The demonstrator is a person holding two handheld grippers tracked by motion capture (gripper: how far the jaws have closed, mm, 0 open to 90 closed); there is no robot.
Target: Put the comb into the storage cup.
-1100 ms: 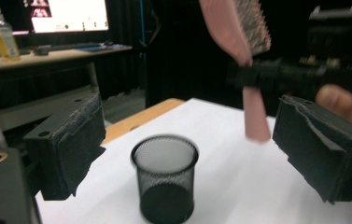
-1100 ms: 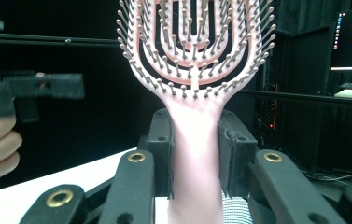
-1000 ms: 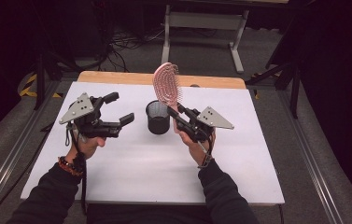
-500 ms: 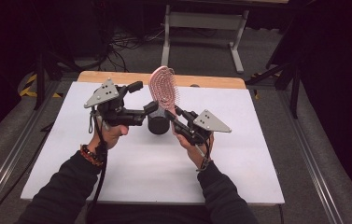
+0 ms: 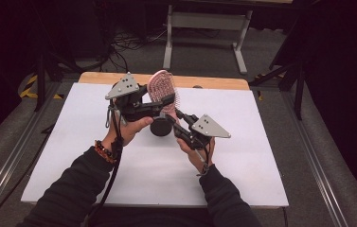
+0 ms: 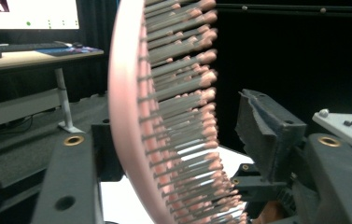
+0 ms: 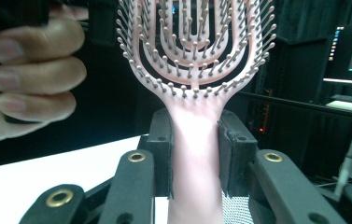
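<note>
Nearest the camera in the high view, two dark sleeves come in from the bottom edge, each hand carrying a gripper over the white table (image 5: 261, 156). Right gripper (image 5: 172, 118): jaws clamped on the handle of the pink hairbrush (image 5: 161, 88), confirmed in the right gripper view, where both pads press the handle (image 7: 195, 154) from either side and the brush (image 7: 195, 42) stands upright, bristles toward that camera. Left gripper (image 5: 159, 103): brought in at the brush head, its jaws have just been closing with the head between them. In the left gripper view the brush head (image 6: 131, 116) sits edge-on between the jaws, its back against one jaw and the bristle tips (image 6: 208, 116) a little short of the far pad (image 6: 262, 135); contact on that side is not established. Under the two grippers stands the black mesh cup (image 5: 158, 127), upright on the table, with the brush held above it and clear of it. Beyond lie the table's wooden far edge (image 5: 214, 82), a metal stand and dark floor.

Assessment: brush lifted and secured by the right gripper; a handover to the left appears under way. Outstanding: a full left grip, release by the right, placement.
</note>
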